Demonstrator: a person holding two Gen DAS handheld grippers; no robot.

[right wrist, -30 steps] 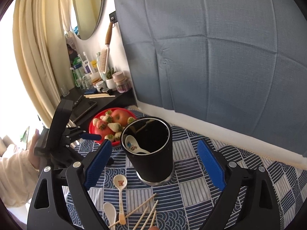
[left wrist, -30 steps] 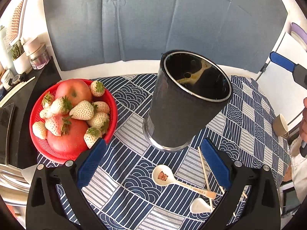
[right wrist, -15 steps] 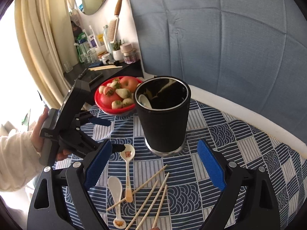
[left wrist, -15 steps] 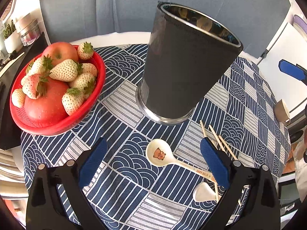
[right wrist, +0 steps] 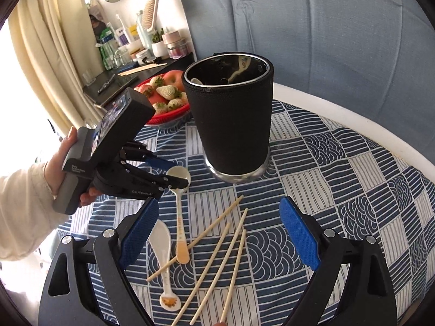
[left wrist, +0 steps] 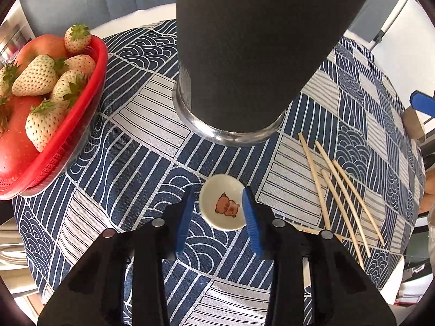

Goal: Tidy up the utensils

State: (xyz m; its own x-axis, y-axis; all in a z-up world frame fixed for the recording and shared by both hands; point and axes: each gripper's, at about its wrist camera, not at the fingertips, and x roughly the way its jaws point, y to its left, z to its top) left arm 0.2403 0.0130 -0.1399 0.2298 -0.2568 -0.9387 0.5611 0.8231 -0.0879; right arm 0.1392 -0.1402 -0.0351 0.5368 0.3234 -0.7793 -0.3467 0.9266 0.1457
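Right gripper (right wrist: 217, 233) hovered wide open over four chopsticks (right wrist: 217, 258) on the desk (right wrist: 353, 190). Left gripper (right wrist: 174, 175) sat low at the bowl of the orange-handled spoon (right wrist: 180, 212); contact unclear. White spoon (right wrist: 163, 260) lay just beside it, under one chopstick. Black holder (right wrist: 231, 119) upright behind, a spoon inside. Fruit basket (right wrist: 163, 114) beyond.
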